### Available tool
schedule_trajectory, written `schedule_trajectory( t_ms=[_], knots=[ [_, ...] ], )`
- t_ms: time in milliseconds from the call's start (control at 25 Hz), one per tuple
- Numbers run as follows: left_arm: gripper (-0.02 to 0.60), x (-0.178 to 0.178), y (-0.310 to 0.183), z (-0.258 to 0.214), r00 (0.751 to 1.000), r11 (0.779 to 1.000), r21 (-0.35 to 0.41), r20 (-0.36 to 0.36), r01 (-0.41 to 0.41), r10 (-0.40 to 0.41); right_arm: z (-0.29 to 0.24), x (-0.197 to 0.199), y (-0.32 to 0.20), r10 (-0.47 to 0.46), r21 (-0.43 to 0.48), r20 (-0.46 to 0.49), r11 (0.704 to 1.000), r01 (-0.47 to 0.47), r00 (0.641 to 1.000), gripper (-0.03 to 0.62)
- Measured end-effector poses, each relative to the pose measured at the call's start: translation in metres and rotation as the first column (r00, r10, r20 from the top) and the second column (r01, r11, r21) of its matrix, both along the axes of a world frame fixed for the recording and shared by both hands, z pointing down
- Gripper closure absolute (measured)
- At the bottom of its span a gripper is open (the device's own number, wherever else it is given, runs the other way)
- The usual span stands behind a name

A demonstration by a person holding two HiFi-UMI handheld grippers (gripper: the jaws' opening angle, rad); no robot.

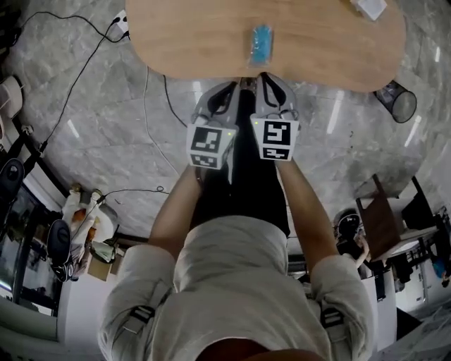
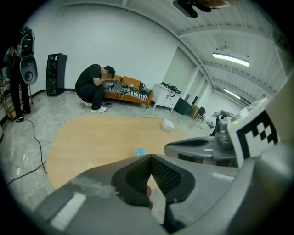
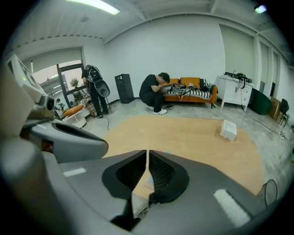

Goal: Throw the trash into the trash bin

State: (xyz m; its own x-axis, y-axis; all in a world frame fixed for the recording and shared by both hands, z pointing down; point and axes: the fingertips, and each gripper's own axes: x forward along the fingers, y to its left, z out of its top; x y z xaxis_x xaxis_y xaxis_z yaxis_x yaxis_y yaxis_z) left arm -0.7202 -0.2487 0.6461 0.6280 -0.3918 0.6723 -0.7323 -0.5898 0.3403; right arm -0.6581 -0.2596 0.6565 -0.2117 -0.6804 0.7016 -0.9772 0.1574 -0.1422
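Both grippers are held side by side just short of the near edge of the wooden table [image 1: 190, 35], angled down toward it. The left gripper [image 1: 227, 90] has its fingers [image 2: 138, 176] pressed together, the dark ribbed pads meeting at the tips with nothing between them. The right gripper [image 1: 268, 77] is the same: its fingers [image 3: 161, 172] are closed to a thin slit and pinch nothing.

The trash, a small blue packet [image 1: 261, 42], lies flat on the table ahead of both grippers, apart from them and touched by neither. From above it sits almost in line with the right gripper and slightly to the right of the left one. In the left gripper view it shows just past the closed fingertips, partly hidden behind them.

The trash bin [image 1: 396, 101], a round wire basket, stands on the marble floor [image 1: 106, 134] off the table's right end, well apart from the packet and from both grippers. A small white box [image 1: 370, 7] rests near the table's far right edge. Beyond the table a person [image 3: 154, 92] crouches in front of an orange sofa [image 3: 195, 87].
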Motion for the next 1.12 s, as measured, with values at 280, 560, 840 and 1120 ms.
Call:
schedule_trajectory(
  t_ms=[280,560,840,1120],
  knots=[
    [0.561,-0.012,-0.003,0.027,0.998,0.998,-0.053,0.047,0.038,-0.036,0.074,0.017,-0.013,0.016,-0.154,-0.005,0.988,-0.016,1.0,0.464],
    [0.561,-0.022,-0.003,0.047,0.989,0.989,-0.079,0.094,0.123,-0.115,0.15,0.02,-0.021,-0.066,-0.284,-0.012,0.957,0.059,0.998,0.431],
    [0.562,-0.034,-0.001,0.034,0.982,0.981,-0.088,0.088,0.173,-0.165,0.155,0.016,-0.034,-0.131,-0.287,-0.081,0.952,0.103,0.988,0.572],
    [0.562,-0.034,-0.029,-0.017,0.982,0.983,0.0,0.054,0.182,-0.181,0.074,0.008,-0.043,-0.091,-0.165,-0.05,0.983,0.081,0.995,0.576]
  ],
)
